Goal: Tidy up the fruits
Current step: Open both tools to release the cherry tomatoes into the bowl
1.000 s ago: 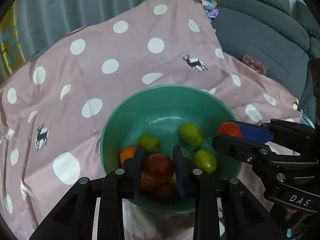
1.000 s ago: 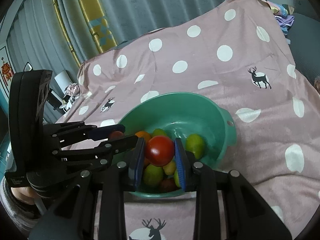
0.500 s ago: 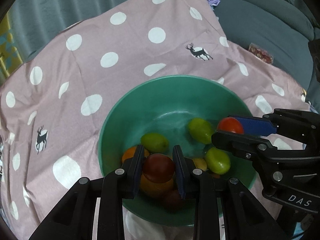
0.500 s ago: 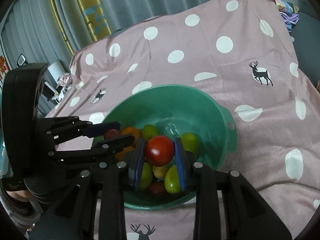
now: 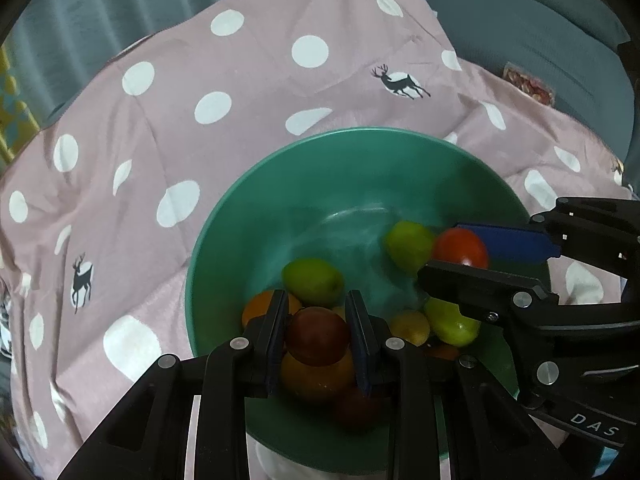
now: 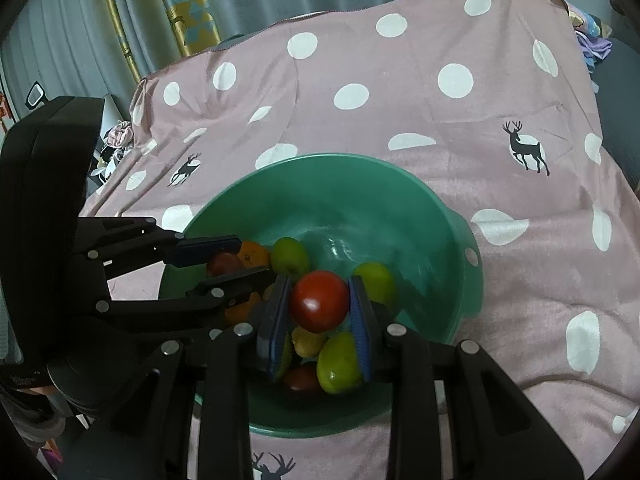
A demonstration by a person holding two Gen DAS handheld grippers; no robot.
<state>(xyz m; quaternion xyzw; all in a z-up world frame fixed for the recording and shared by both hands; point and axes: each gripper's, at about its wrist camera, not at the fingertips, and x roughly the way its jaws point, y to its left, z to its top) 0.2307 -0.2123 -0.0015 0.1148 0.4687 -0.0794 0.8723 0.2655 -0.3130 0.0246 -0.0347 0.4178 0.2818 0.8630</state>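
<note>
1. Green plastic bowl, left wrist view: landmark, standing on the pink spotted cloth. Left gripper over the bowl's near side, jaws nearly shut, clamped on the dark red fruit, which sits squarely between the blue pads. Judged: held above the pile for dropping in. Loose fruit below: green fruit, orange fruit. Right gripper enters at the bowl's right side, closed on the bright red tomato.

2. Right wrist view: same bowl. Right gripper over the bowl's near middle, jaws nearly shut, the tomato gripped centrally between the pads, clear of the heap beneath. Left gripper reaches over the bowl's left rim, its dark red fruit pinched between the fingers. Judged: both pieces poised for release together.
</note>
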